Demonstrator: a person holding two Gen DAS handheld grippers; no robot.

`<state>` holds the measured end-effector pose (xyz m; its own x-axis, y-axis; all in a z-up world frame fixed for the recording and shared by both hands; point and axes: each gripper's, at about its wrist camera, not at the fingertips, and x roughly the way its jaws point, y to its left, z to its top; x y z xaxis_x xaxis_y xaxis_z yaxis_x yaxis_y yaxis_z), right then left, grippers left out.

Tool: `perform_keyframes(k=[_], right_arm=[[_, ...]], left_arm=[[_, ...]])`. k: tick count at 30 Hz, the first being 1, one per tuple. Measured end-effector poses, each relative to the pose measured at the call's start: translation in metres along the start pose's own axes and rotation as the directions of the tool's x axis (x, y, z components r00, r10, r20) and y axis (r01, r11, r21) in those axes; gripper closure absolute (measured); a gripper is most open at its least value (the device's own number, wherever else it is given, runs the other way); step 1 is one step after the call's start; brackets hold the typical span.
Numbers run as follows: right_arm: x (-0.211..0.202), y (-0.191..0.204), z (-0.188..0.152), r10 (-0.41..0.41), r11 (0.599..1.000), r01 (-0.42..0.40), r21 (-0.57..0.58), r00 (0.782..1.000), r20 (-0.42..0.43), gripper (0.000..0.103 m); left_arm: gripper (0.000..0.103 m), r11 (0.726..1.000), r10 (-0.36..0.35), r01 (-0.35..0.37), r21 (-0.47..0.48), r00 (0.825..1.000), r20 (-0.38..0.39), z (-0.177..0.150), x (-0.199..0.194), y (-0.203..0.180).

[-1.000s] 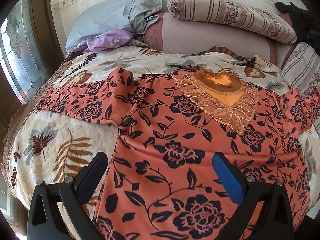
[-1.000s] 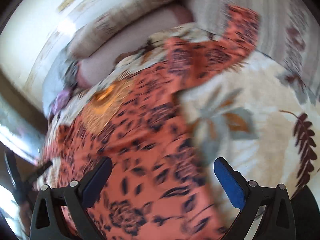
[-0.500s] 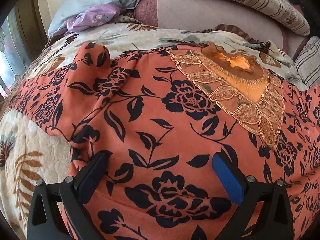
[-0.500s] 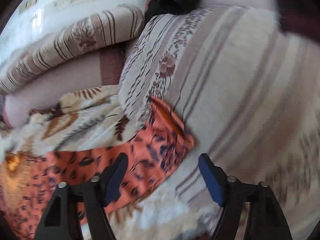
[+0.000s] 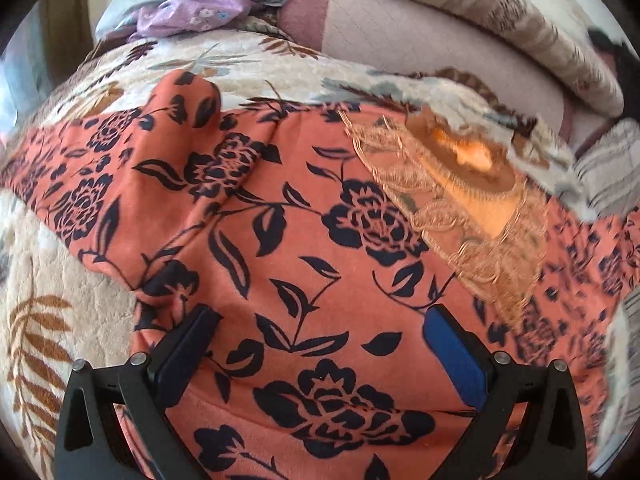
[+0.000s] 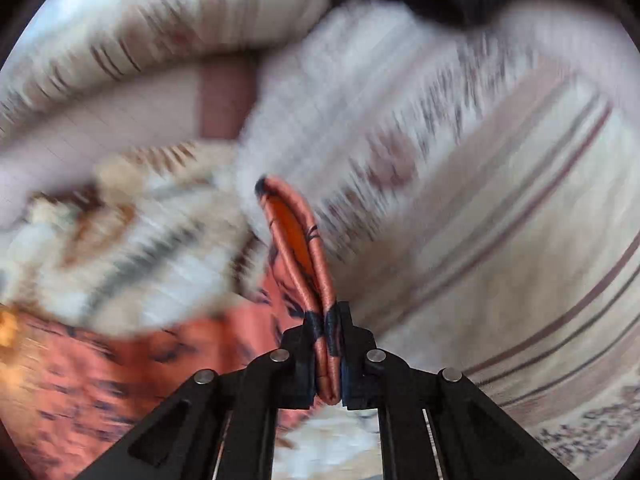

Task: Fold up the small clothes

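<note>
**Right tongs clamping a sleeve end, left tongs hanging spread over the dress**

Much of the right wrist view is smearing into streaks, so the striped pillow (image 6: pixel 500 184) beyond the right tongs (image 6: pixel 326 354) is reading only as pale bands with brown lines, and a dark shape at the top edge is too blurred to name. What is staying sharp is the cloth in the grip: the jaws have just been closing and are now clenched on a folded edge of the orange dress (image 5: pixel 320 248), whose hem is looping up ahead of the tips as a narrow, stiff-looking arch with a brighter orange lining inside.

In the left wrist view the left tongs (image 5: pixel 320 344) are standing released, fingers wide apart, with nothing pinched; whether the tips are touching the fabric below them is hard to tell. The dress is lying spread under and ahead of them, a soft matte cloth printed with dark blue flowers and leaves, with a gold lace neckline (image 5: pixel 452 208) ahead to the right. Its lower part is running out of frame below the tongs. The quilted leaf-print bedspread (image 5: pixel 60 280) is showing to the left, a crumpled lilac cloth (image 5: pixel 192 16) far ahead.
</note>
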<state>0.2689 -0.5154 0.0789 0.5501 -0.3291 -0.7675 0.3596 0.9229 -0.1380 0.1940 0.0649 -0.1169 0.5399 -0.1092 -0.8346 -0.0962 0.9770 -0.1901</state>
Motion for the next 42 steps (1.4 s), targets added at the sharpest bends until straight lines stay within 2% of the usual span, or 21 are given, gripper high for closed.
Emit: perform_keyframes(k=[2,4,7,10,13,15,16,18,19,20,21,23,25,27,28,29,31,34,35,39,42], right_arm=[[-0.058,0.031,0.022,0.132,0.991,-0.134,0.016,0.988,0.075,0.095],[-0.117,0.068,0.034,0.29,0.955,-0.296,0.027,0.948,0.13,0.095],[-0.185,0.13,0.031,0.489,0.869,-0.495,-0.009,0.854,0.179,0.095],[-0.218,0.19,0.012,0.609,0.79,-0.61,-0.061,0.772,0.183,0.095],[-0.212,0.245,-0.019,0.706,0.705,-0.705,-0.07,0.69,0.158,0.095],[-0.186,0.282,-0.054,0.778,0.627,-0.778,-0.035,0.624,0.07,0.094],[-0.171,0.299,-0.074,0.797,0.604,-0.797,-0.006,0.603,0.04,0.091],[-0.12,0.33,-0.114,0.806,0.591,-0.804,0.057,0.588,-0.069,0.086],[-0.088,0.345,-0.136,0.796,0.602,-0.794,0.086,0.587,-0.146,0.07],[-0.056,0.353,-0.159,0.767,0.636,-0.762,0.123,0.606,-0.213,0.054],[-0.026,0.357,-0.176,0.739,0.667,-0.729,0.156,0.618,-0.269,0.021],[0.018,0.342,-0.208,0.693,0.716,-0.66,0.228,0.634,-0.342,0.018],[0.026,0.321,-0.216,0.762,0.646,-0.704,0.293,0.582,-0.282,0.019],[0.014,0.294,-0.215,0.783,0.621,-0.731,0.281,0.572,-0.242,0.019],[0.008,0.281,-0.214,0.782,0.623,-0.739,0.257,0.584,-0.217,0.019],[0.002,0.266,-0.212,0.765,0.644,-0.732,0.222,0.617,-0.184,0.019],[-0.006,0.237,-0.206,0.685,0.727,-0.67,0.151,0.722,-0.092,0.019],[-0.002,0.201,-0.214,0.55,0.832,-0.545,0.104,0.835,-0.024,0.019],[0.001,0.197,-0.215,0.505,0.861,-0.502,0.087,0.863,-0.015,0.019],[0.021,0.171,-0.255,0.462,0.887,-0.461,0.042,0.886,-0.035,0.019],[0.022,0.163,-0.267,0.518,0.854,-0.518,0.038,0.855,0.023,0.015]], left_arm=[[0.0,0.998,-0.021,0.023,-0.052,0.999,0.033,0.005,-0.014,0.012],[0.0,0.995,-0.036,0.041,-0.093,0.997,0.062,0.01,-0.027,0.024],[0.0,0.988,-0.031,0.046,-0.145,0.994,0.1,0.012,-0.042,0.042],[0.0,0.98,-0.023,0.047,-0.193,0.992,0.124,0.016,-0.051,0.059],[0.0,0.967,-0.022,0.057,-0.248,0.99,0.142,0.02,-0.055,0.072],[0.0,0.959,-0.025,0.065,-0.275,0.989,0.148,0.023,-0.056,0.077],[0.0,0.957,-0.03,0.072,-0.282,0.988,0.151,0.024,-0.056,0.079],[0.0,0.956,-0.026,0.071,-0.285,0.987,0.158,0.025,-0.058,0.081],[0.0,0.956,-0.025,0.069,-0.285,0.987,0.158,0.025,-0.058,0.082],[0.0,0.956,-0.027,0.071,-0.284,0.987,0.156,0.025,-0.057,0.082],[0.0,0.957,-0.03,0.073,-0.282,0.988,0.154,0.025,-0.056,0.082],[0.0,0.958,-0.031,0.072,-0.279,0.988,0.15,0.026,-0.055,0.082],[0.0,0.956,-0.034,0.076,-0.282,0.988,0.152,0.027,-0.055,0.083],[0.0,0.955,-0.034,0.078,-0.285,0.988,0.153,0.028,-0.054,0.083],[0.0,0.956,-0.036,0.077,-0.284,0.988,0.149,0.028,-0.052,0.082],[0.0,0.956,-0.037,0.077,-0.282,0.989,0.144,0.029,-0.05,0.08],[0.0,0.961,-0.033,0.068,-0.266,0.99,0.134,0.028,-0.047,0.077],[0.0,0.971,-0.033,0.062,-0.233,0.992,0.125,0.026,-0.042,0.07],[0.0,0.972,-0.042,0.069,-0.223,0.992,0.12,0.025,-0.04,0.069],[0.0,0.965,-0.121,0.145,-0.22,0.985,0.121,0.025,-0.033,0.066],[0.003,0.93,-0.271,0.285,-0.232,0.958,0.093,0.024,-0.022,0.06]])
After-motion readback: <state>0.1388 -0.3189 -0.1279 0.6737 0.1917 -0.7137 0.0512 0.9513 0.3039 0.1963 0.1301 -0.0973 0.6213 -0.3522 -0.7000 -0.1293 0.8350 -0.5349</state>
